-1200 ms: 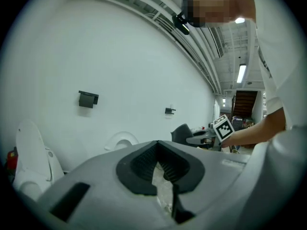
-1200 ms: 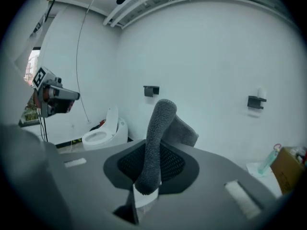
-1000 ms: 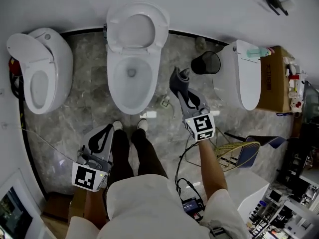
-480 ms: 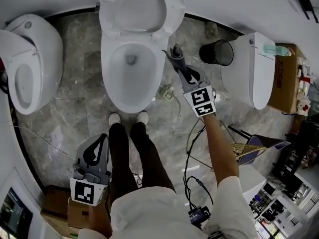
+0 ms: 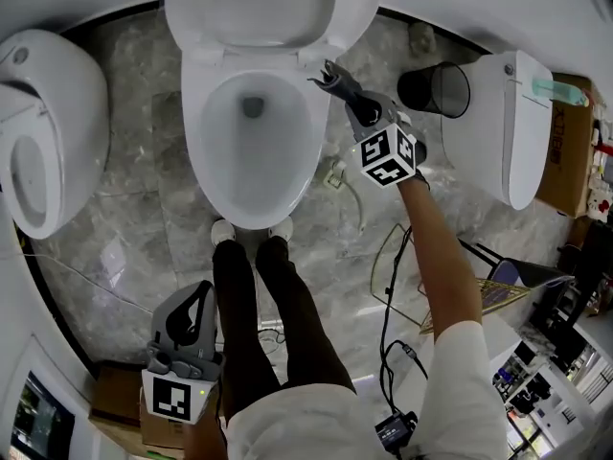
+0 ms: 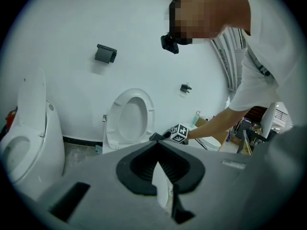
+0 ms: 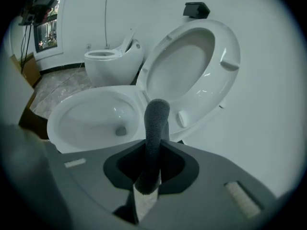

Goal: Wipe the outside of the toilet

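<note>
Floor: grey marbled tile [image 5: 144, 218] fills the middle of the head view, with a black cable [image 5: 386, 286] trailing over it at lower right.

Middle toilet: the white toilet [image 5: 196, 161] sits at top centre. Its lid [image 5: 249, 8] is raised and the bowl is open. In the right gripper view it lies left of centre [image 7: 91, 111].

Side toilets: a second toilet [image 5: 57, 75] stands at the left edge with its lid up. A third one [image 5: 498, 132] stands at upper right with its lid down.

Person: the legs [image 5: 244, 324] stand in dark trousers at the foot of the middle bowl. One arm [image 5: 441, 257] reaches up the right side of the frame.

Box: a cardboard box [image 5: 565, 151] is at the far right, behind the third toilet.

Bin: a black bin [image 5: 450, 92] sits between the middle toilet and the third one.

Right gripper: the right gripper [image 5: 343, 86] is at upper centre, just beside the bowl's right rear edge near the hinge. Its jaws are clamped on a cloth.

Left gripper: the left gripper [image 5: 204, 287] hangs low at lower left, well apart from the toilet. Its jaws are together with nothing between them, and the tips meet in its own view [image 6: 156, 145].

Cloth: the dark grey cloth [image 7: 157, 119] stands up from the right jaws as a rolled strip. In the head view its tip [image 5: 322, 72] reaches the bowl's outer edge — I cannot tell whether it is touching.
</note>
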`<move>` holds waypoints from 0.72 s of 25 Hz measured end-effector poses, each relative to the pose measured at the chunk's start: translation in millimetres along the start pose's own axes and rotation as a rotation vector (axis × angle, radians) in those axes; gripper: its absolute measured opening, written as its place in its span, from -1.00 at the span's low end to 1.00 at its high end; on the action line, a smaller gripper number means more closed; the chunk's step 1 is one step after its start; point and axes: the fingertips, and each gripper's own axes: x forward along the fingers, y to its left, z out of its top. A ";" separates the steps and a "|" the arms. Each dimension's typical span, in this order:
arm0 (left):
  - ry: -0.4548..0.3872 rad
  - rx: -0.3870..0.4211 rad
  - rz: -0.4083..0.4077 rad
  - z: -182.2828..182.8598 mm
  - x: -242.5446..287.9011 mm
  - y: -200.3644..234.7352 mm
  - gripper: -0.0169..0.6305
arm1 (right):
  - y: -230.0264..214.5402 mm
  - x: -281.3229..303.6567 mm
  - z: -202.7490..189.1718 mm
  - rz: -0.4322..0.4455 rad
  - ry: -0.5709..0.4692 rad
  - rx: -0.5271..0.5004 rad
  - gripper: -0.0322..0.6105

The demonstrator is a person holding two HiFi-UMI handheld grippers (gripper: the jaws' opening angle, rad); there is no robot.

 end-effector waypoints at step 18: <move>0.033 -0.052 0.061 -46.8 10.8 23.5 -0.96 | 20.1 133.1 -27.8 0.130 0.177 -0.315 -0.70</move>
